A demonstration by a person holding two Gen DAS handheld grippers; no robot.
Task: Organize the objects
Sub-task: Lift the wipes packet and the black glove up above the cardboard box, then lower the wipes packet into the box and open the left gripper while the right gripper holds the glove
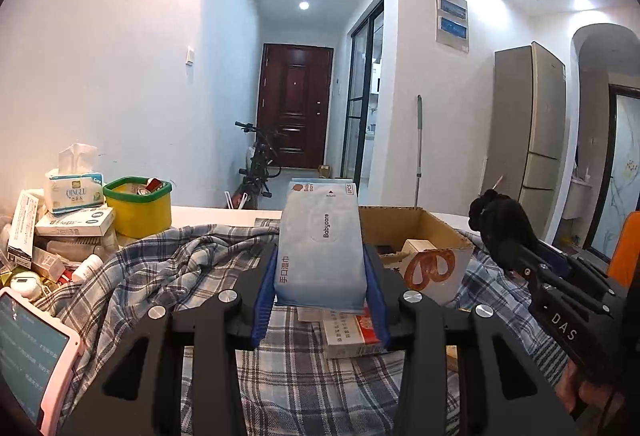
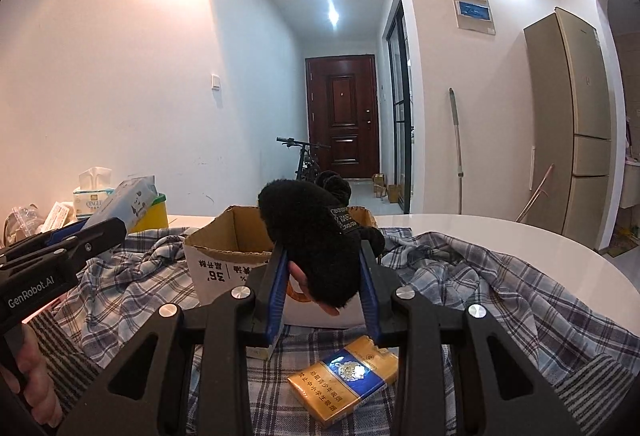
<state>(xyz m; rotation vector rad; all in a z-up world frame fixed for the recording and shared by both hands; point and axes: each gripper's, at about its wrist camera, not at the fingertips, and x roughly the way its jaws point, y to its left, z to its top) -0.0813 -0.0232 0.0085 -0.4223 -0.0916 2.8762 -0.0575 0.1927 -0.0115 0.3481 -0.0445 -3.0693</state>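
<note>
Holding two items above plaid cloth on tabletop: our left tool [image 1: 320, 268] pinches wet-wipes pack [image 1: 322, 240], our right tool [image 2: 324, 276] pinches black fuzzy item [image 2: 316, 248]. Cardboard box [image 2: 224, 236] sits just ahead, mid-tabletop. Next, we judge: carry both over box, release inside.

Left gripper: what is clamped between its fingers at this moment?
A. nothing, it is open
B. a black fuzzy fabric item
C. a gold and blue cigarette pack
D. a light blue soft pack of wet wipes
D: in the left wrist view the left gripper has its blue-padded fingers pressed on both sides of the light blue soft pack of wet wipes, held upright above the plaid cloth.
</note>
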